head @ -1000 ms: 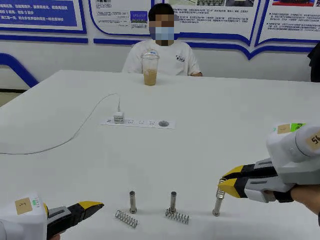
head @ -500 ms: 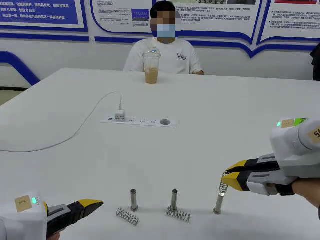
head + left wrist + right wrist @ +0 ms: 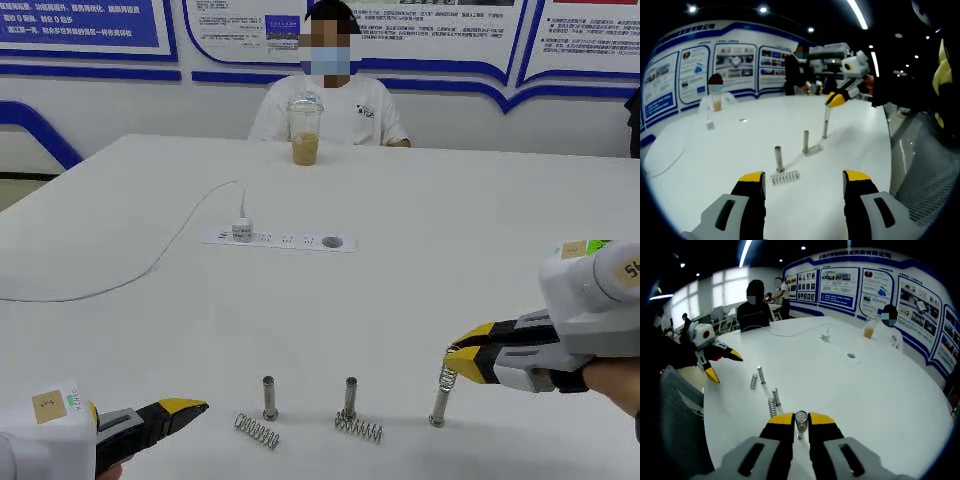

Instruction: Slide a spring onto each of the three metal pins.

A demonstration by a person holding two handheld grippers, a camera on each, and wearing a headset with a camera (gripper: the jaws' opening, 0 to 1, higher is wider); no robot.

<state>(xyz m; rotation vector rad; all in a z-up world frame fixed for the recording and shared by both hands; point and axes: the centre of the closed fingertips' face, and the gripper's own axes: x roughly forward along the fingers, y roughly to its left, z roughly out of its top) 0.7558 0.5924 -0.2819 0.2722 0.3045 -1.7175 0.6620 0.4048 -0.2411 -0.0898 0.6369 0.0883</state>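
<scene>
1. A clear cup stands at 12 o'clock on the far edge of the white desk, in front of a seated person. A brown drink fills its lower part.
2. A power strip lies flat near the middle of the desk. A white plug sits in its left end, and a cable trails off toward 9 o'clock.
3. The left gripper enters the head view at 7 o'clock. In the left gripper view its yellow-tipped jaws stand wide apart above the desk with nothing between them.
4. The left pin stands upright and bare near 6 o'clock. The left spring lies on its side just beside the pin's base, toward 7 o'clock.
5. The middle pin is also upright and bare. The middle spring lies flat with one end against the pin's foot, stretching toward 4 o'clock.
6. The right pin stands at 5 o'clock, leaning slightly. The third spring is held upright with its lower end at the pin's head. How far it has gone over the pin cannot be told.
7. The right gripper reaches in from 3 o'clock. Its jaws are almost closed and pinch the upper coils of the third spring, which the right gripper view shows squeezed between the yellow tips.
</scene>
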